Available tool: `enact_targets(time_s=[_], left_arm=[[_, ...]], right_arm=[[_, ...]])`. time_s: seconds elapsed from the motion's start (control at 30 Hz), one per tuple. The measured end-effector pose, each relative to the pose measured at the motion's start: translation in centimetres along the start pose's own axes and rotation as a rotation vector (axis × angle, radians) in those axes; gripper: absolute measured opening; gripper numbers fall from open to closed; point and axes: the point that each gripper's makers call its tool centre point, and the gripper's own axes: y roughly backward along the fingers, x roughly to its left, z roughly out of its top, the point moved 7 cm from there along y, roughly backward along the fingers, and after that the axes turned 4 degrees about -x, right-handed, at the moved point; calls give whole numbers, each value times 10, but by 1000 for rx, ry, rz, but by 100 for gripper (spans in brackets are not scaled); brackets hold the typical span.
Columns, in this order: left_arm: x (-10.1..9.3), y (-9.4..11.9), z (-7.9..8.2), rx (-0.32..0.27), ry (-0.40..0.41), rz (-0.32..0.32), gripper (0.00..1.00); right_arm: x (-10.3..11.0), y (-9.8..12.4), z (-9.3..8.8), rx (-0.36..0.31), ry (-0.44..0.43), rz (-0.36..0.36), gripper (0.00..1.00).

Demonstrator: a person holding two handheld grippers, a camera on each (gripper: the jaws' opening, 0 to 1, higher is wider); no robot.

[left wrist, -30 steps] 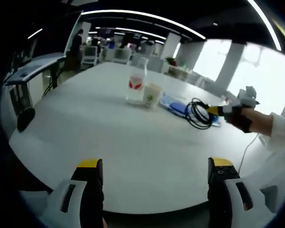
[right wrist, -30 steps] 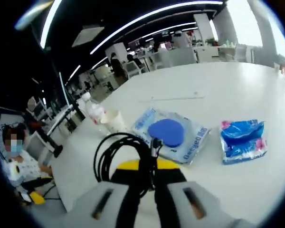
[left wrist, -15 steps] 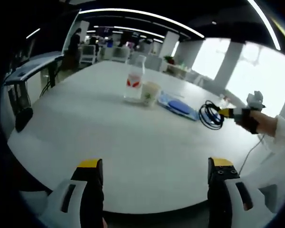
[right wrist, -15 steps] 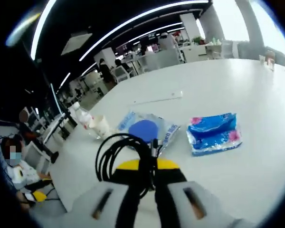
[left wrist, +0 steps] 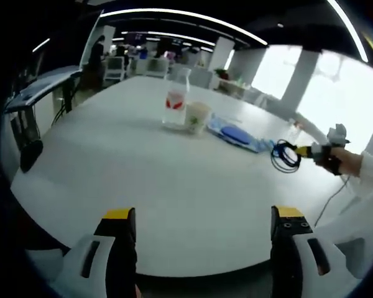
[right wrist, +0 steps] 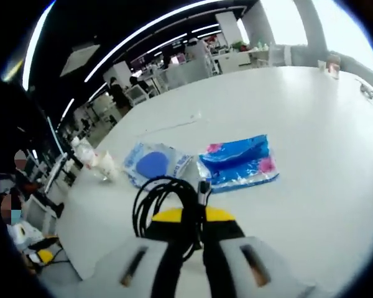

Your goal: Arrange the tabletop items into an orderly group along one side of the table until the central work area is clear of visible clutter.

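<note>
The white table (left wrist: 143, 167) spreads wide under both of your tools, and most of its near surface is bare in the left gripper view. Toward its far side the items sit in a loose row. The clear bottle (left wrist: 176, 105) with the red label stands upright; you cannot tell from these views what is inside it. Touching or just beside it stands the pale paper cup (left wrist: 197, 118), also upright, its contents hidden from you.

Next along, the flat white-and-blue packet (right wrist: 154, 164) with a round blue patch lies on the table, and the blue tissue pack (right wrist: 239, 162) with pink corners lies just beside it, their edges close or touching.

Your right gripper (right wrist: 188, 217) has its yellow-tipped jaws closed together on the coiled black cable (right wrist: 165, 202); the coil loops up to the left of the jaws and a small plug end sticks up above them. In the left gripper view you see that same tool (left wrist: 308, 151) held out over the right part of the table, with the cable (left wrist: 284, 155) dangling from its tip, near the packet.

Your left gripper (left wrist: 199, 214) holds nothing; its two jaws stand wide apart at the table's near edge.
</note>
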Motion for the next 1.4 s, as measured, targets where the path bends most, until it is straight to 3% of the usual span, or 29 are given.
enact_targets(time_s=[0.5, 0.73, 1.4], left_arm=[[0, 0, -2, 17, -4, 7, 85], [0, 0, -3, 27, -4, 13, 85], [1, -2, -5, 41, -1, 20, 84]], right_arm=[[-32, -6, -6, 48, -13, -56, 6], [-41, -11, -7, 68, -1, -64, 7], [-57, -19, -30, 150, 12, -111, 7]])
